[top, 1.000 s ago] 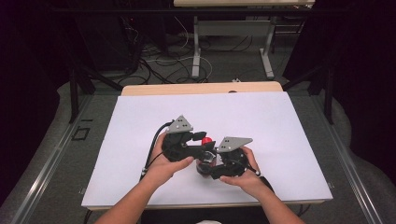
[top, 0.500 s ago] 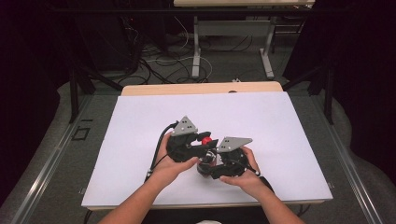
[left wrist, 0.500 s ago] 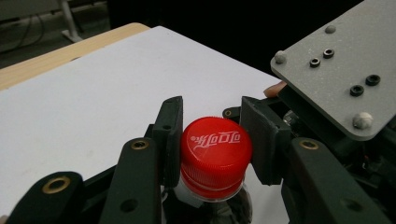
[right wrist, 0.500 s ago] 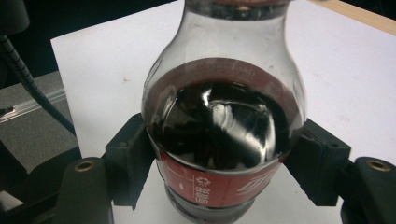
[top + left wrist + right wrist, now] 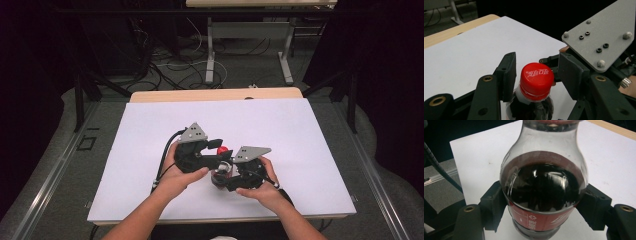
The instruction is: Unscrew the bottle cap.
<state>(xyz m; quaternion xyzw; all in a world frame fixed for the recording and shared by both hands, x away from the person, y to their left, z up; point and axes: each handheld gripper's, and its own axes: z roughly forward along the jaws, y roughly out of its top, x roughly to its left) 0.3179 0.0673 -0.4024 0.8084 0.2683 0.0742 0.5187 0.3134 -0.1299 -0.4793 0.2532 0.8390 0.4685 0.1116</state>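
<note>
A small clear plastic cola bottle point(image 5: 544, 187) stands upright on the white tabletop point(image 5: 300, 130), near its front edge and roughly at the middle of its width. Dark brown drink fills it up to the rounded shoulder, and the narrowing neck above is clear. A red label with white print wraps the body. Its red screw cap point(image 5: 537, 76), bearing white lettering on top, is still on the neck.
</note>
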